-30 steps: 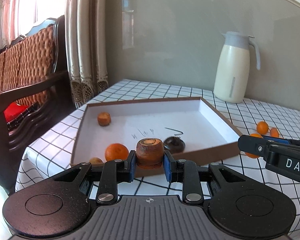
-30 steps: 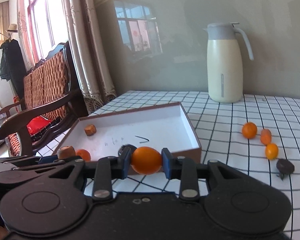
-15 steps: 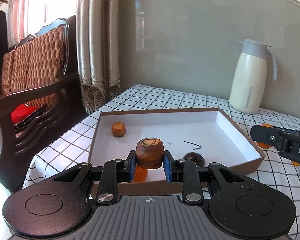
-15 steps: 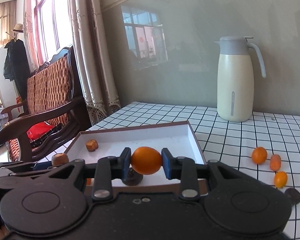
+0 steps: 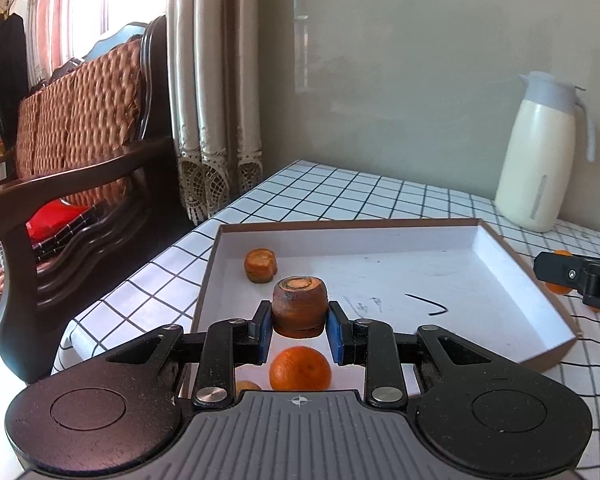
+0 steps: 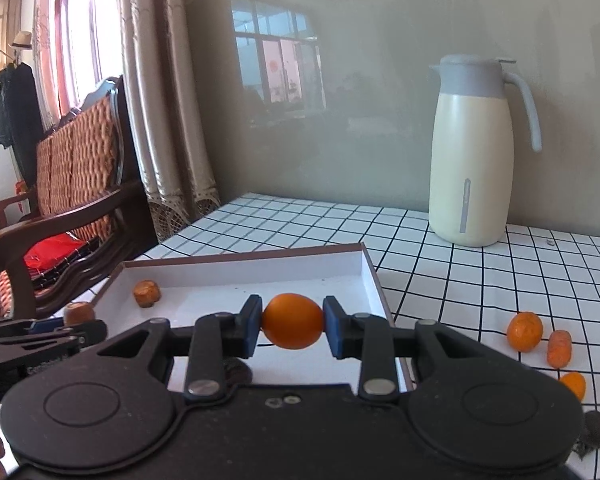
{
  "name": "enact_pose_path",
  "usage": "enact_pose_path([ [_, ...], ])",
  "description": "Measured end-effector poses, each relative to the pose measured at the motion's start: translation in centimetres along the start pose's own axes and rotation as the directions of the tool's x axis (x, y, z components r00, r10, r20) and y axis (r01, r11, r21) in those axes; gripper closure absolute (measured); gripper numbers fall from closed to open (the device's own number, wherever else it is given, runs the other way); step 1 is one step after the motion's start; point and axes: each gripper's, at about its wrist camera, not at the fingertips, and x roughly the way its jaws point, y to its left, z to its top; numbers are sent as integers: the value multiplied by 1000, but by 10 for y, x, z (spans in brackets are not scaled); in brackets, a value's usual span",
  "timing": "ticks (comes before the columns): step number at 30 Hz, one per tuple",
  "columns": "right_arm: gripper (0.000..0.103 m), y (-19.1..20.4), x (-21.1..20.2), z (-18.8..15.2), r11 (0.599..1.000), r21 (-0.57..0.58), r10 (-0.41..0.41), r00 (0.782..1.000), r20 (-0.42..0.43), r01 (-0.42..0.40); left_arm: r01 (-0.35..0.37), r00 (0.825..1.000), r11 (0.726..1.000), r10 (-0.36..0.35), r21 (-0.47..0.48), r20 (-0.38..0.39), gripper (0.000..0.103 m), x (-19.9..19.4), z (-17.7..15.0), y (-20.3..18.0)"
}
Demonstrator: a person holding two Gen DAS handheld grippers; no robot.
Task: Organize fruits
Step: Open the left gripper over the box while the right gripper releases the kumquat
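Carrot stub (image 5: 299, 307): a short brown-orange chunk, cut end up, clamped between the blue pads of the left gripper (image 5: 299, 330) and held above the near part of the tray.
Small orange fruit (image 6: 293, 321): smooth and oval, pinched between the blue pads of the right gripper (image 6: 293, 326), over the tray's near edge.
Tray (image 5: 500, 248): shallow, white inside with a brown rim, lying on the table; a few dark pen marks on its floor.
Inside the tray: a second carrot piece (image 5: 261, 265) near the far left corner; a tangerine (image 5: 300, 369) near the front, below the left gripper's pads; a dark round fruit (image 6: 236, 374) mostly hidden behind the right gripper.
Loose on the table, right of the tray: a tangerine (image 6: 524, 331), a carrot piece (image 6: 559, 348) just beside it, a smaller orange fruit (image 6: 574, 385) nearer, and a dark wrinkled fruit (image 6: 594, 430) closest.
Table (image 6: 480, 280): covered in white cloth with a black grid.
Jug (image 6: 474, 152): cream with a grey lid and handle, upright at the back by the wall.
Left of the table: a wooden chair (image 5: 80, 152) with a woven back, and curtains (image 5: 208, 80).
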Motion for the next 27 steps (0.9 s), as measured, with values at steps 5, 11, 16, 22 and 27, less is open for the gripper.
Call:
enact_pose_path([
  [5,75,-8,23,0,1000,21,-22,999,-33,23,-29,999,1000,28,-12,-21,74,20,2,3],
  [11,27,-14,25,1,995,50,-85,996,12,85,-50,998,999,49,-16,-50,42,38,6,4],
  [16,19,-27,-2,8,991,117,-74,991,110,61,-113,991,994,113,-7,70,2,18,11,3],
  [22,8,-35,-30,14,990,130,-76,984,160,55,-104,992,995,104,-12,67,0,2,18,3],
  [27,6,-42,-46,17,988,145,-71,985,156,48,-81,996,996,82,-32,37,0,-11,18,5],
])
